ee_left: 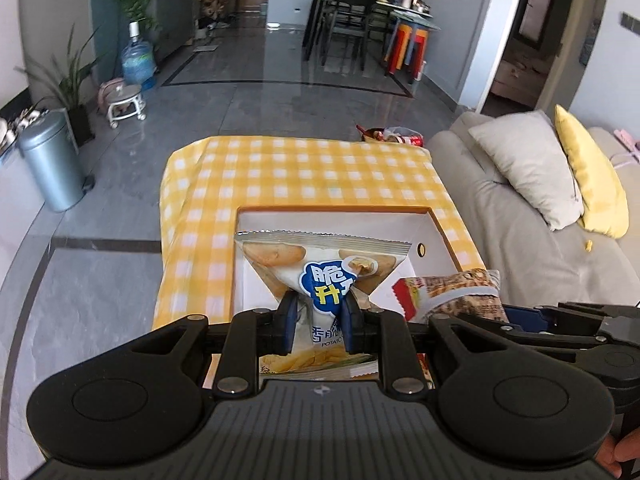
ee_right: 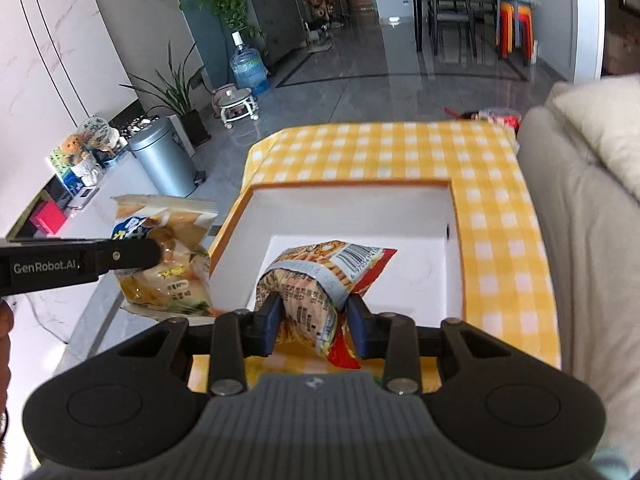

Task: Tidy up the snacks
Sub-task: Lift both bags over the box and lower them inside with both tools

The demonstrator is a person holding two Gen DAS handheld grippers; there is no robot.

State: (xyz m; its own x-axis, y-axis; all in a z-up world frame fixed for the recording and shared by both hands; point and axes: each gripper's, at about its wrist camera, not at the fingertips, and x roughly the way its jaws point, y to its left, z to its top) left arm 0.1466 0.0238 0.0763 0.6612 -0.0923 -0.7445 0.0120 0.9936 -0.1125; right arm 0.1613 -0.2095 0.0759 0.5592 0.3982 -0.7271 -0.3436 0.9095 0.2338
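left wrist view: left tool (ee_left: 318,314) pinches a chip bag (ee_left: 320,268), right tool (ee_right: 314,318) a folded snack packet (ee_right: 316,276), above the box (ee_right: 454,240); either slick bag could slip and miss it.

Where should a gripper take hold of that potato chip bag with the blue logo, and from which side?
Across the potato chip bag at its soft middle, coming from above and pointing down, as the left gripper does now. The puffed pouch pinches into a narrow waist there between the pads, while the flat crimped top seal fans out wide and stiff.
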